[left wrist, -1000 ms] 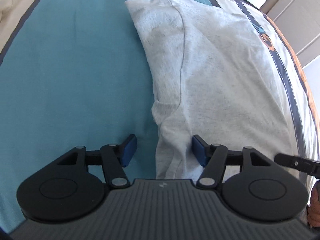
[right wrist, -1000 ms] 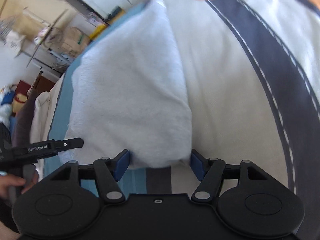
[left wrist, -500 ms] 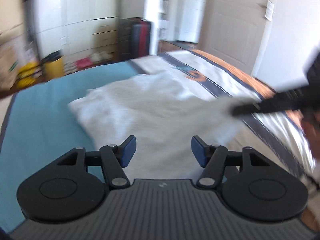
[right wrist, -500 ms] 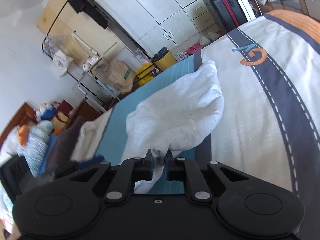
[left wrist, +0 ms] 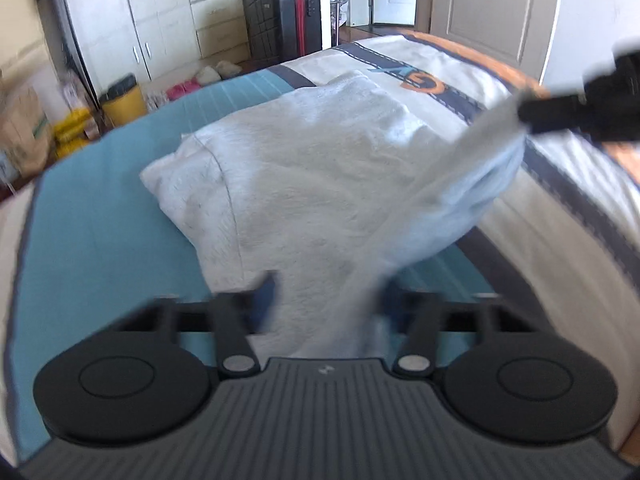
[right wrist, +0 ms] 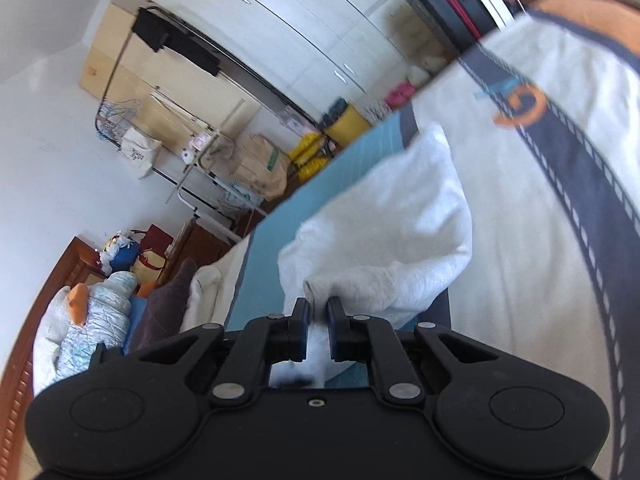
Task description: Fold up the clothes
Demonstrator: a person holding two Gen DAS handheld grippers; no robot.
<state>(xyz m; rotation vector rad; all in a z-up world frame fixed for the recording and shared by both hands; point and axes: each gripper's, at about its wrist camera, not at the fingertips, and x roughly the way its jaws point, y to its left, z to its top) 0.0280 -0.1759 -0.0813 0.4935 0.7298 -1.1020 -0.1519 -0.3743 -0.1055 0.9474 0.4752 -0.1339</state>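
Left wrist view | left gripper (left wrist: 326, 300) jaws closing, near hem of one white garment (left wrist: 304, 184) between them | right gripper (right wrist: 317, 322) pinched shut on other near corner | garment lifted off bed (left wrist: 120, 168), far end resting | likely light, limp; best held at corners | one garment, two grippers, one suitcase (left wrist: 284, 20)

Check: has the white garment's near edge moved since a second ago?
Yes. The white garment near edge has come up off the bedspread, pinched in the right gripper; earlier it lay flat.
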